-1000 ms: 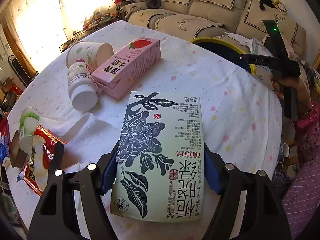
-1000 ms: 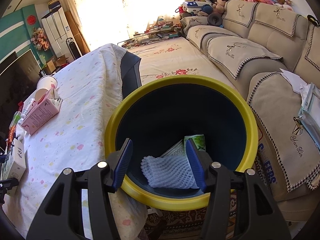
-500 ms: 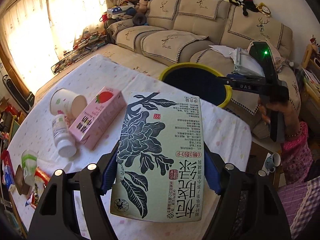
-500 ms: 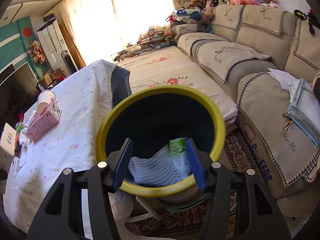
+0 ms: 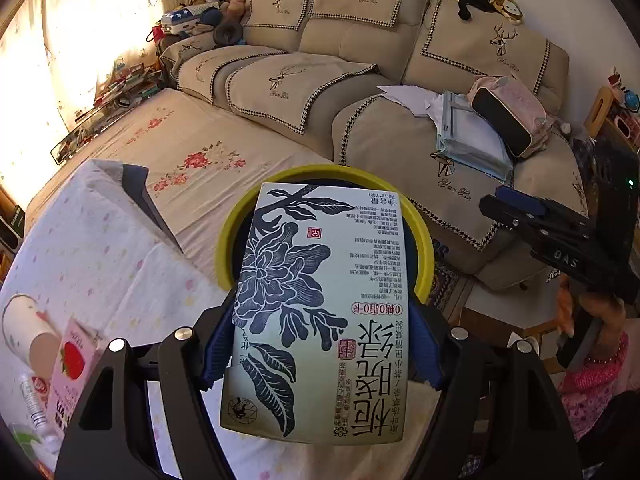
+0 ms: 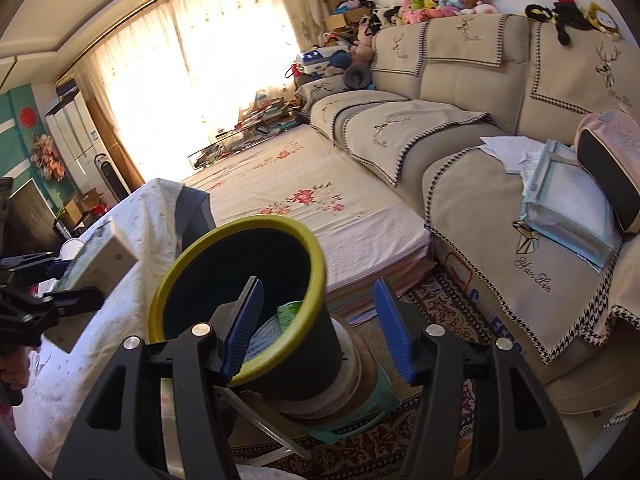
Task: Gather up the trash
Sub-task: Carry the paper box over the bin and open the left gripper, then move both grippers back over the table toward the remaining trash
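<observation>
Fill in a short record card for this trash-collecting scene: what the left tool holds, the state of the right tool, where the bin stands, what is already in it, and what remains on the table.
left tool: shut on the tea box, held in front of the bin
right tool: open, holding nothing
bin: yellow-rimmed, dark, beside the table's edge, near the sofa
bin contents: white mesh wrap and a green packet
on table: paper cup, pink strawberry carton, white bottle

Beige sofa (image 6: pixel 460 92) w/ plush toys (image 6: pixel 436 4) on top, pink bag (image 5: pixel 508 112) & papers (image 5: pixel 404 98) on seat.
</observation>
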Demonstrator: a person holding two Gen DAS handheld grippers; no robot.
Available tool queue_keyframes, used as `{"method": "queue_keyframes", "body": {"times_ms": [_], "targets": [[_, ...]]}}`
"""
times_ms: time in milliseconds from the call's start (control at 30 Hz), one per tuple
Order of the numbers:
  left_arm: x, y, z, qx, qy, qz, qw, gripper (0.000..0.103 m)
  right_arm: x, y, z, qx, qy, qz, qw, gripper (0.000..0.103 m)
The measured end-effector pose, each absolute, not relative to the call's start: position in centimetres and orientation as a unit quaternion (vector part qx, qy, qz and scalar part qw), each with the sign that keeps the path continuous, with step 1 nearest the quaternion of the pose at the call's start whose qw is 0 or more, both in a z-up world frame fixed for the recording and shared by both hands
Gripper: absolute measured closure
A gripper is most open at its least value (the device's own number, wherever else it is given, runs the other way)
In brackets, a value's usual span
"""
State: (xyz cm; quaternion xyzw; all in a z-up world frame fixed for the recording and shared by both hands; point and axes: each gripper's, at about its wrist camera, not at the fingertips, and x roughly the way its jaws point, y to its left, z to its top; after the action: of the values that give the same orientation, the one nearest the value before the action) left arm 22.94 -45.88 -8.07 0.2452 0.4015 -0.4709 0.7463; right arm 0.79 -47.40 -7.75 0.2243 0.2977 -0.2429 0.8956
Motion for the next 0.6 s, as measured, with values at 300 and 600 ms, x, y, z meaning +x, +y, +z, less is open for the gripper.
{"method": "queue_keyframes", "body": {"times_ms": [300,600], "targets": [[25.5,-50.6,-9.4,0.207,0.401,-0.458,0.766,0.019,0.1,-49.3,-9.3,0.244,0.305,-0.244,0.888,0.046],[24.5,-42.7,-6.5,0.133,0.371,-0.453,0.799,0.014,1.8,-47.8,-9.8,0.239,0.319,-0.222,0.89,0.045]]}}
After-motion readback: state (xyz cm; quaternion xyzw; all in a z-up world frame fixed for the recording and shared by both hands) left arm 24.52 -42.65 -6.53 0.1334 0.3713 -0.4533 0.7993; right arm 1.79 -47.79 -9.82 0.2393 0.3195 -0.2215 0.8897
